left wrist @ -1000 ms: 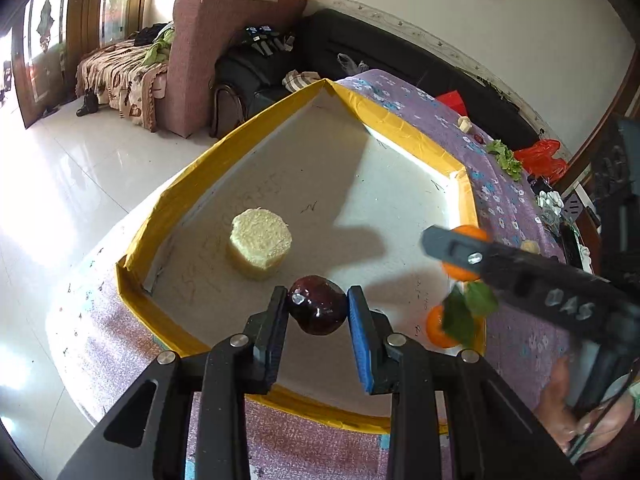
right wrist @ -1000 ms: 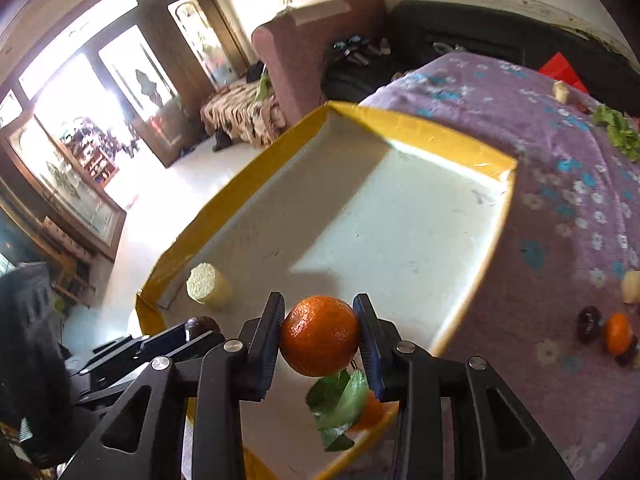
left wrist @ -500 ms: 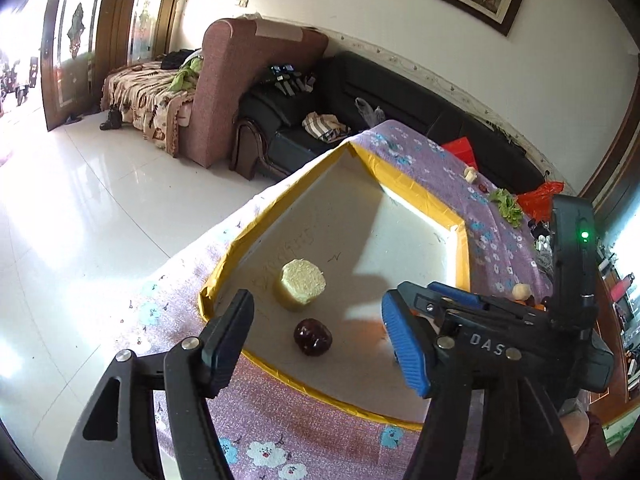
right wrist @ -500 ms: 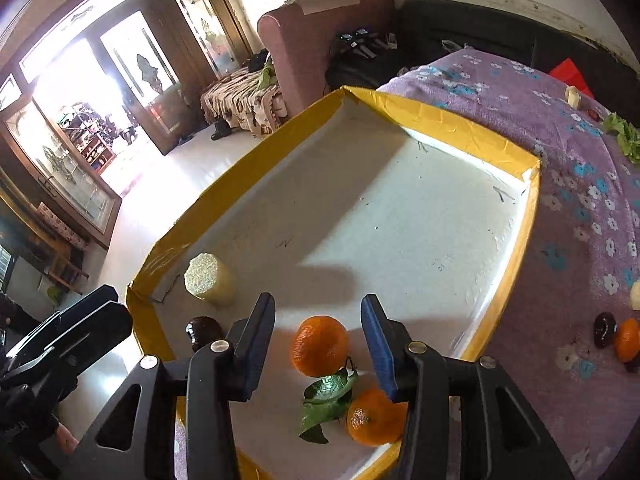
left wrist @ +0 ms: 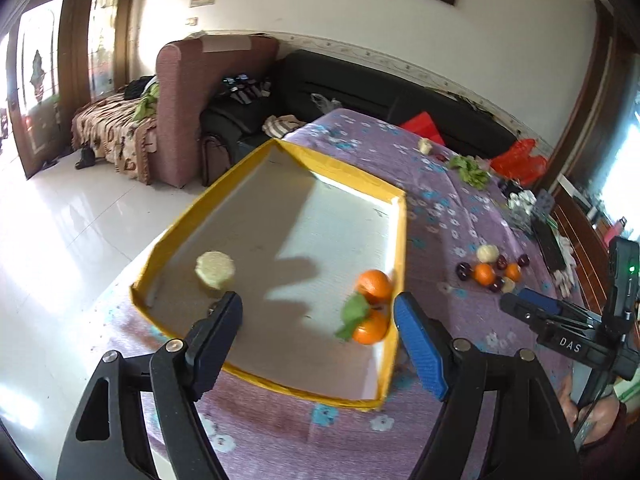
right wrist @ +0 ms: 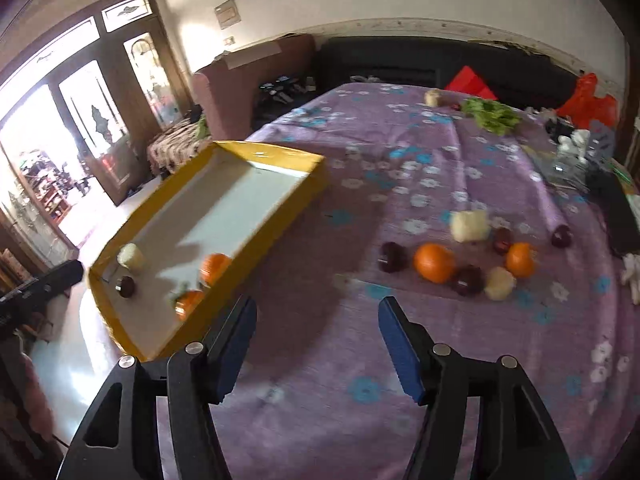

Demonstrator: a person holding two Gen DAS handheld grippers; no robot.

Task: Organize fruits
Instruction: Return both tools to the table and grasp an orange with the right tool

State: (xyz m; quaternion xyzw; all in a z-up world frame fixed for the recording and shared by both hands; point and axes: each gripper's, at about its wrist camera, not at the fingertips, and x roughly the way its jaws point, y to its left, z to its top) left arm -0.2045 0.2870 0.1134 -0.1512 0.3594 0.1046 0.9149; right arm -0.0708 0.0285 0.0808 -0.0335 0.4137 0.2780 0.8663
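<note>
A: What is sitting in the shallow yellow-rimmed tray with the white floor (left wrist: 401,240) you are working over?

B: Two round oranges: the farther orange (left wrist: 374,285) and the nearer orange (left wrist: 370,330) are lying against its right wall with a green leaf (left wrist: 354,312) between them. A pale yellow cut cylinder of fruit (left wrist: 215,270) is standing near the left wall. From your right wrist view a dark red plum (right wrist: 125,286) is lying just beside that cylinder, near the tray's closest corner.

A: And outside the tray?

B: More fruit is lying loose on the purple flowered tablecloth (right wrist: 400,380): two oranges, several dark plums and two pale chunks, clustered well apart from the tray.

A: Any writing?

B: The white letters "DAS" are showing on the side of your right gripper (left wrist: 520,306).

A: How are the tongs standing?

B: Your left gripper (left wrist: 318,332) is hanging over the tray with its jaws wide apart, having just been opening, nothing between them. Your right gripper (right wrist: 316,330) is hovering over bare cloth, jaws likewise just spreading, holding nothing.
</note>
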